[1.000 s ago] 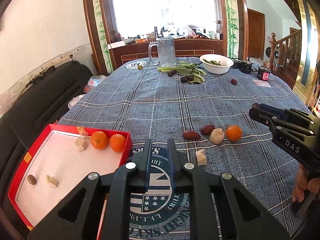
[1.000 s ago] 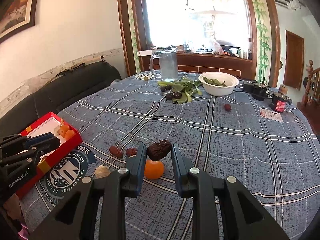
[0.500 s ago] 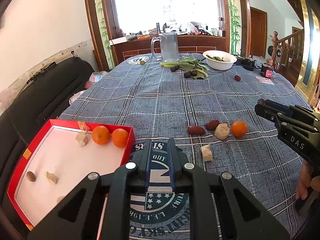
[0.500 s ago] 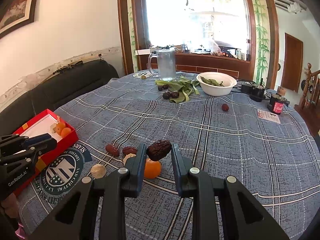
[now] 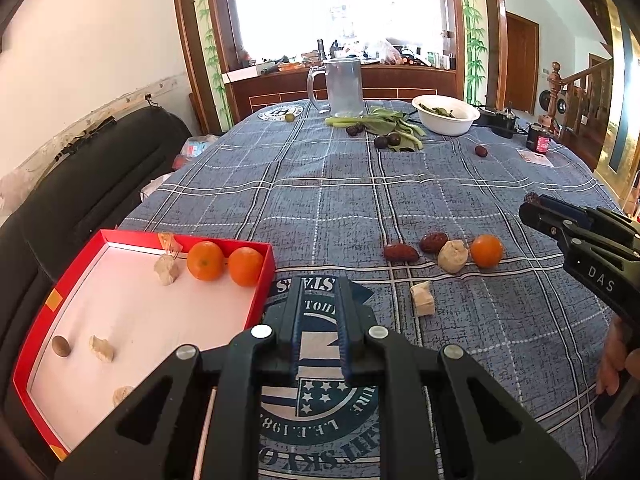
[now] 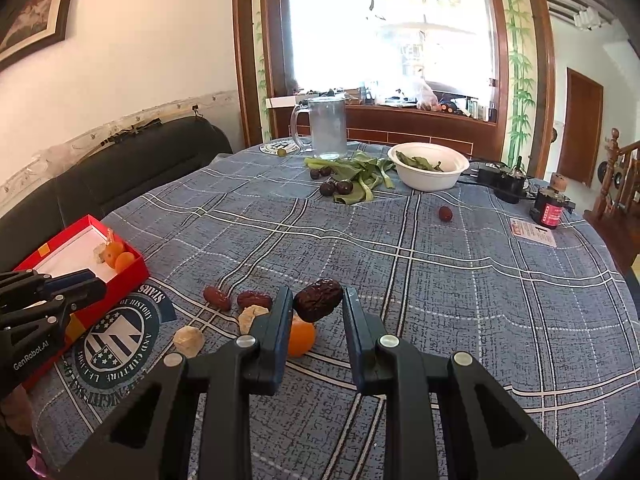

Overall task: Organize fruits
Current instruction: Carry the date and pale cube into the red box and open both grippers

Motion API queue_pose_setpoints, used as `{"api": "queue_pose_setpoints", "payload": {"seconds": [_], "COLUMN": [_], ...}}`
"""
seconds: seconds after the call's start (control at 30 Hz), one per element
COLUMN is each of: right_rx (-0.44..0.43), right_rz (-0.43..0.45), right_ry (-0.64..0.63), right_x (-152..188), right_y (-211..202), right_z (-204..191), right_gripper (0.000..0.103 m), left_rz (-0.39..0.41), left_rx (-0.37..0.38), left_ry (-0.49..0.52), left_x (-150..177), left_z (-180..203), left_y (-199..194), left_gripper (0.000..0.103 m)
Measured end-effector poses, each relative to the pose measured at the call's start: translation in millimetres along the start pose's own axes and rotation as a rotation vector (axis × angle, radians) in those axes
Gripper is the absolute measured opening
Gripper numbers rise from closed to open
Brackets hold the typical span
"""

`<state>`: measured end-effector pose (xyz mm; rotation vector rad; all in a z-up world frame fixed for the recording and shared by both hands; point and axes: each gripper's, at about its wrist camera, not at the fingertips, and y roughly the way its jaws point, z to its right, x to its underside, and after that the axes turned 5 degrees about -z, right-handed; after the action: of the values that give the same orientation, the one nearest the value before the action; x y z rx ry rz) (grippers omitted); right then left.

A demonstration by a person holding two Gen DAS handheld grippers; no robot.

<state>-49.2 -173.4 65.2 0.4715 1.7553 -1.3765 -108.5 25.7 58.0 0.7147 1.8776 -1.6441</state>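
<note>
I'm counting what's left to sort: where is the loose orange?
The loose orange lies on the tablecloth right of the red box, at the right end of a row with a pale lump and two red dates.

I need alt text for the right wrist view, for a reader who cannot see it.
The right gripper holds a wrinkled dark red date above a blue plaid tablecloth. Below lie an orange and more dates; a red box is at left.
</note>
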Motion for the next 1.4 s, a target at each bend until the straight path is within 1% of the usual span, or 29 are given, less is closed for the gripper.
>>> {"api": "queue_pose_setpoints", "payload": {"seconds": [0.3, 0.63, 0.77, 0.87, 0.93, 1.0, 1.13, 1.23, 1.33, 1.4], "right_rx": [-0.001, -0.001, -0.001, -0.028, -0.053, -0.127, -0.253, -0.343, -0.394, -0.422], "right_rz": [-0.008, -0.033, -0.070, -0.120, -0.125, -0.136, -0.143, -0.146, -0.159, -0.173], "right_ry": [0.003, 0.070, 0.122, 0.141, 0.120, 0.114, 0.076, 0.029, -0.016, -0.039], "right_x": [0.8, 1.0, 1.2, 1.7, 1.3, 0.1, -7.3, -16.1, -20.1, -20.6], "right_y": [2.7, 8.3, 15.4, 20.7, 20.0, 20.8, 24.5, 28.9, 33.6, 38.9], "right_z": [2.1, 13.6, 20.3, 12.4, -5.5, -29.9, -87.9, -138.1, -172.4, -193.4], "right_gripper": [0.024, 0.024, 0.024, 0.024, 0.024, 0.024, 0.024, 0.024, 0.024, 0.024], "left_rz": [-0.004, 0.007, 0.018, 0.025, 0.032, 0.046, 0.056, 0.057, 0.039, 0.022], "left_rx": [0.001, 0.025, 0.033, 0.040, 0.041, 0.022, -0.034, -0.100, -0.163, -0.178], "left_ry": [-0.003, -0.036, -0.061, -0.090, -0.114, -0.135, -0.183, -0.224, -0.267, -0.287], "left_x": [1.1, 4.4, 6.0, 6.6, 6.9, 8.8, 16.3, 24.5, 34.5, 40.3], "left_z": [-1.2, -16.7, -29.7, -44.6, -59.3, -76.3, -112.9, -142.2, -170.6, -182.7], "left_y": [1.0, -4.7, -10.3, -15.7, -20.8, -26.8, -34.0, -35.7, -31.2, -27.2], "left_gripper": [0.017, 0.017, 0.017, 0.017, 0.017, 0.017, 0.017, 0.017, 0.017, 0.017]}}
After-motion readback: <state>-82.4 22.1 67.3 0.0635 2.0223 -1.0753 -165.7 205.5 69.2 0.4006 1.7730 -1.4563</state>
